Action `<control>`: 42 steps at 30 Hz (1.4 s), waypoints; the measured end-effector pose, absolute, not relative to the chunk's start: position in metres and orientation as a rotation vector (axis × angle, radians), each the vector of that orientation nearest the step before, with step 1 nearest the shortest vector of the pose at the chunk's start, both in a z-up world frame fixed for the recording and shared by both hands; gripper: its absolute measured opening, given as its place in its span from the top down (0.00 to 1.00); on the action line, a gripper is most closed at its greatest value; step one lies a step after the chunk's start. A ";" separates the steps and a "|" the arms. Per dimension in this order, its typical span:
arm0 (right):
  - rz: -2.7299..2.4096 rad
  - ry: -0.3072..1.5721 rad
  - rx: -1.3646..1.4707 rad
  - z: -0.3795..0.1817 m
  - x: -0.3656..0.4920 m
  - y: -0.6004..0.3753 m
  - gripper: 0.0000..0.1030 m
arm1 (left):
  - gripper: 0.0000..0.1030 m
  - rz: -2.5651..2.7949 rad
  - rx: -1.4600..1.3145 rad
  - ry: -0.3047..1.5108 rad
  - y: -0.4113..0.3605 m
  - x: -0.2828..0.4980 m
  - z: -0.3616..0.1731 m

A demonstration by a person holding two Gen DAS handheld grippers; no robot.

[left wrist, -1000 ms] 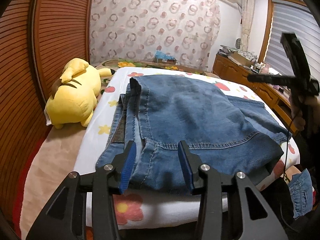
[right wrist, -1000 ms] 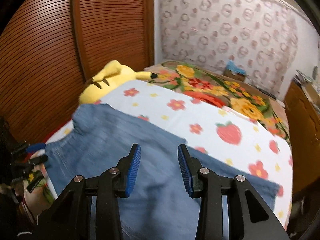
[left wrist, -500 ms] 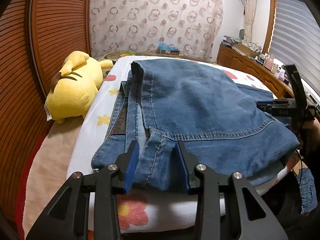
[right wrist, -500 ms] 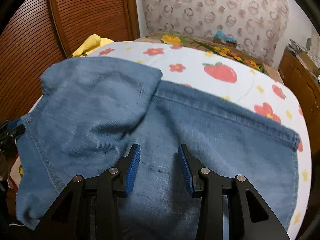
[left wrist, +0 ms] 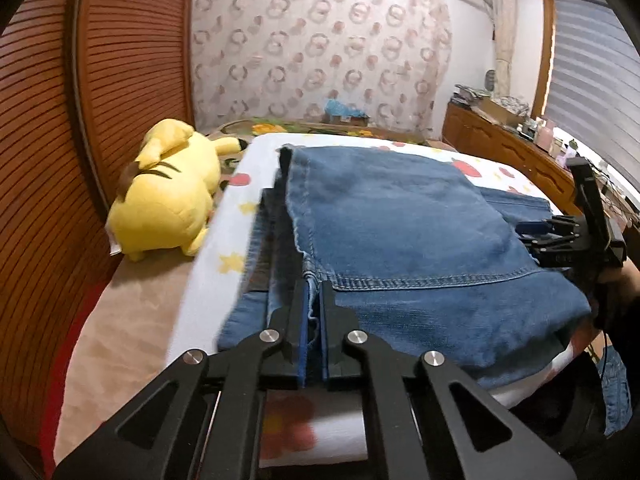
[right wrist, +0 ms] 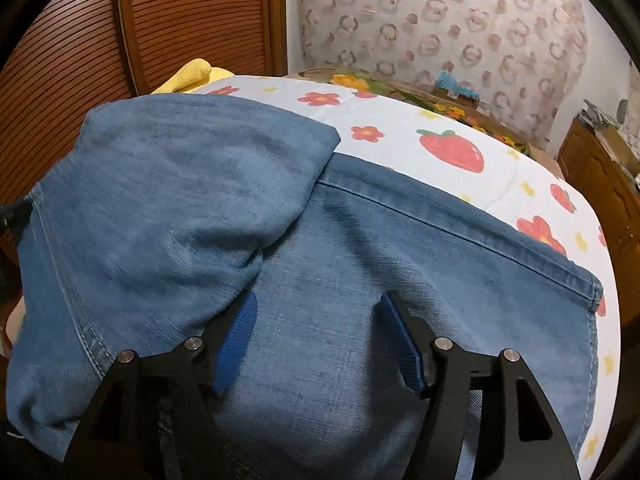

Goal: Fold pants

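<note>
At the near edge of the bed, close to the lens of the left wrist view, the left gripper (left wrist: 313,312) is clenched on the pants (left wrist: 400,232): its jaws stand almost together with a thin ridge of the denim hem pinched between them, at about 6 o'clock of the garment. The pants lie already folded in layers on the flowered sheet (left wrist: 224,240), with the upper layer's stitched hem running toward 3 o'clock. I judge that the step in hand is to take both near corners before the next fold. To do it well, the left grip should hold all the layers of the hem, not only the top one, otherwise the lower cloth will stay behind when it lifts. In the right wrist view the right gripper (right wrist: 316,340) has its jaws opening, the blue pads standing wide apart over the denim and pressing on nothing; a loose flap lies at its 10 o'clock. It should close on an edge, not on the flat middle, and both hands should then rise together so that the fold stays square. Farther away, at 10 o'clock, a yellow plush toy (left wrist: 168,196) lies beside the sheet, well apart from the pants, and the patterned curtain (left wrist: 320,48) hangs behind.
</note>
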State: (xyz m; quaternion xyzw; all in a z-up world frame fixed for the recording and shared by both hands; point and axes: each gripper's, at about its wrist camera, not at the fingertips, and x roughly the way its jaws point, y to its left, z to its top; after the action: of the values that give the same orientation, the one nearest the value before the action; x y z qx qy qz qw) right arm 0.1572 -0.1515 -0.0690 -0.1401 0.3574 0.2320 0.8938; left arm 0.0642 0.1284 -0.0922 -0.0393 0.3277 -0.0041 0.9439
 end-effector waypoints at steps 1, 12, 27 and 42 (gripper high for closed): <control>0.483 0.743 -0.289 -0.069 0.158 -0.152 0.35 | 0.94 0.000 -0.078 0.665 0.131 0.063 -0.092; 0.538 0.729 -0.259 -0.053 0.129 -0.160 0.41 | 0.94 0.002 -0.080 0.680 0.132 0.062 -0.098; 0.687 0.765 -0.195 -0.072 0.099 -0.158 0.94 | 0.94 0.007 -0.084 0.713 0.128 0.064 -0.111; 0.659 0.714 -0.133 -0.060 0.071 -0.189 1.00 | 0.94 0.008 -0.100 0.722 0.129 0.063 -0.119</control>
State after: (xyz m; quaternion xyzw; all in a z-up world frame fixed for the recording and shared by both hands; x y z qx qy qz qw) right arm 0.0712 -0.1891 -0.0604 -0.0641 0.3429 0.3163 0.8822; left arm 0.0627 0.1289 -0.1194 -0.0488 0.3533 0.0038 0.9342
